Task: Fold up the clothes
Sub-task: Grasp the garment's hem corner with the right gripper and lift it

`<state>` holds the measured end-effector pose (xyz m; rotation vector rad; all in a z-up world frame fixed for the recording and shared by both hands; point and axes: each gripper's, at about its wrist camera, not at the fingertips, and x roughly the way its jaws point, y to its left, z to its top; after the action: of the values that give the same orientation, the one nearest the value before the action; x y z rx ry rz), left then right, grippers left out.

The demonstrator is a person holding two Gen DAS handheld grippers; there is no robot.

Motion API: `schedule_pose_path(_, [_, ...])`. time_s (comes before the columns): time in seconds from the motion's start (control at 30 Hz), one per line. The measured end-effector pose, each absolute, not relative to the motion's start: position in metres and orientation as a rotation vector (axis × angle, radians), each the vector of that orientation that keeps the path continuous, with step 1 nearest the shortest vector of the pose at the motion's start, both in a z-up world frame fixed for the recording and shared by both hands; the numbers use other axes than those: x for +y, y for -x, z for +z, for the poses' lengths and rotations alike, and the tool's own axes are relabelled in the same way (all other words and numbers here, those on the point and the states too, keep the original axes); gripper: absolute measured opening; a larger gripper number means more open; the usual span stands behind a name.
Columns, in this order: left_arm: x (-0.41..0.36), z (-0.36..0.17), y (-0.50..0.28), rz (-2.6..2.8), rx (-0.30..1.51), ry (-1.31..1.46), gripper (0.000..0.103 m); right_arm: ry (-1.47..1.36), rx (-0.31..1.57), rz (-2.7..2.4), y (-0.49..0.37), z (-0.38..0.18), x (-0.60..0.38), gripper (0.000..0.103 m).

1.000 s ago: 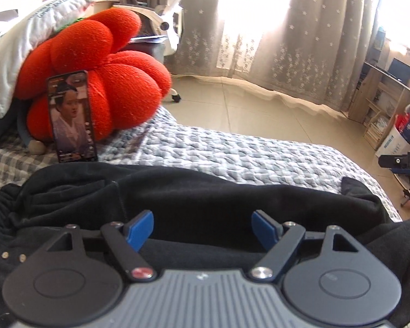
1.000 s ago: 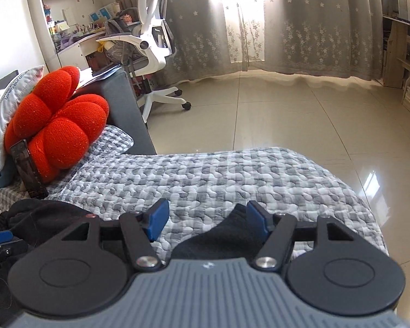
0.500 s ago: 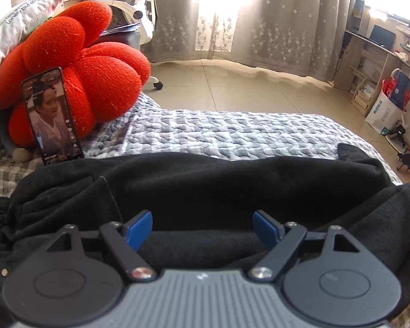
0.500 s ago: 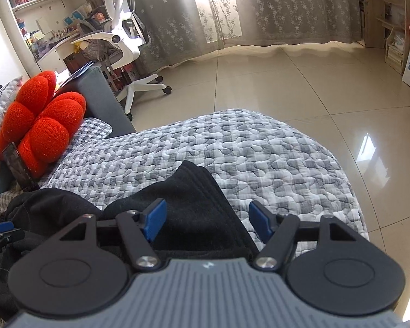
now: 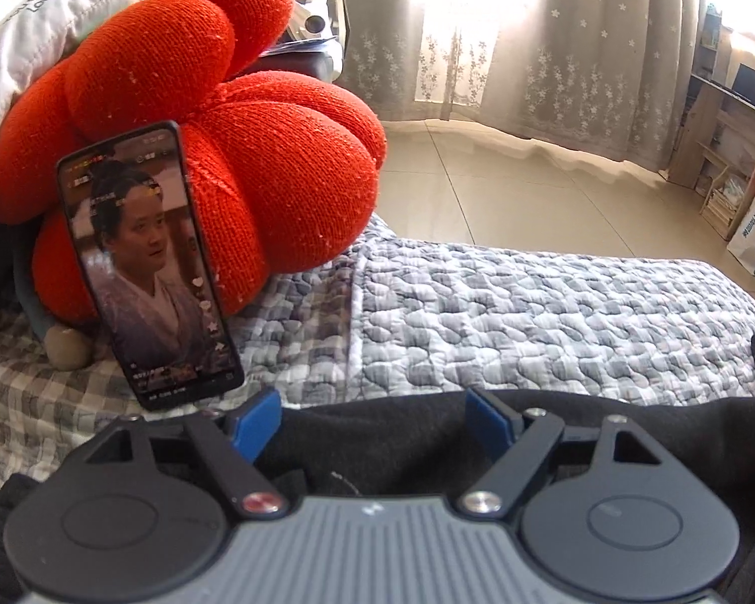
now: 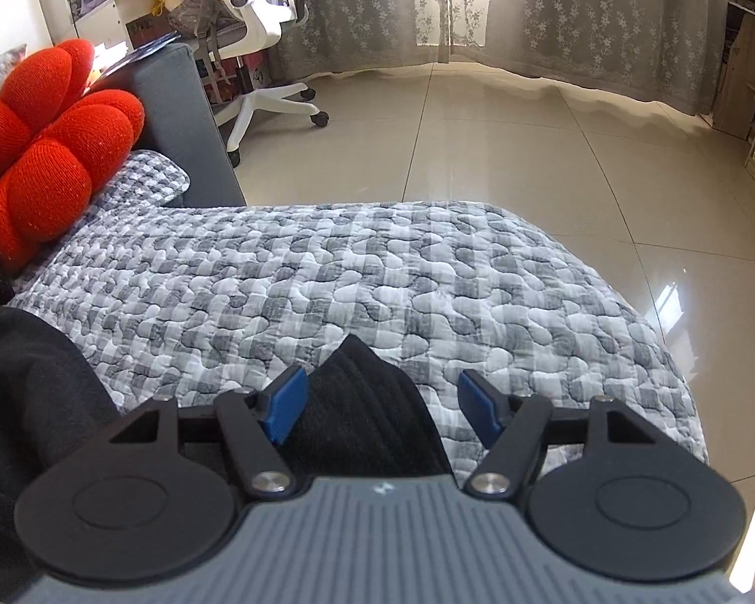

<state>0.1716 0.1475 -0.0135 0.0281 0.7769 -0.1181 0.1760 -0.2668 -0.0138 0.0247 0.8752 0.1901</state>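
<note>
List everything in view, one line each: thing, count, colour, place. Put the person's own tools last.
Garment: one, black, on the quilt under both tools; a ribbed corner lies between the right tool's pads.
Quilt: one, grey and white, covering the bed.
Cushion: one, red, lobed, at the bed's head.
Phone: one, black, screen lit, propped upright against the cushion.
Pillow: one, white with lettering, behind the cushion.
Office chair: one, white, on the floor by the desk.
Curtains: grey, starred, across the window.
Left tool: blue pads, open.
Right tool: blue pads, open.
</note>
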Motion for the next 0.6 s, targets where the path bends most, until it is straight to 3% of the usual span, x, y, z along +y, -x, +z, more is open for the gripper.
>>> schedule_pose_path(0.07, [0.143, -0.021, -0.182, -0.146, 0.785, -0.038, 0.082, 0.011, 0.893, 0.191, -0.185, -0.022, -0.261, 0.064])
schedule_pose_path(0.1, [0.141, -0.025, -0.185, -0.152, 0.796, -0.040, 0.082, 0.026, 0.900, 0.197, -0.189, -0.026, -0.258, 0.046])
schedule_pose_path(0.17, [0.137, -0.033, -0.191, -0.164, 0.818, -0.045, 0.081, 0.015, 0.893, 0.230, -0.189, -0.029, -0.254, 0.032])
schedule_pose_path(0.2, [0.135, -0.037, -0.194, -0.169, 0.830, -0.047, 0.075, 0.009, 0.888, 0.246, -0.189, -0.030, -0.253, 0.022])
schedule_pose_path(0.23, [0.133, -0.040, -0.196, -0.177, 0.837, -0.053, 0.060, 0.006, 0.877, 0.256, -0.187, -0.028, -0.252, 0.020])
schedule_pose_path(0.27, [0.130, -0.041, -0.194, -0.187, 0.833, -0.069, 0.055, 0.012, 0.858, 0.243, -0.183, -0.025, -0.253, 0.019])
schedule_pose_path(0.4, [0.118, -0.035, -0.181, -0.178, 0.793, -0.121, 0.002, -0.001, 0.751, 0.193, -0.168, -0.007, -0.266, 0.017])
schedule_pose_path(0.6, [0.119, -0.013, -0.165, -0.106, 0.672, -0.072, 0.001, -0.027, 0.539, 0.121, -0.140, 0.038, -0.303, 0.017])
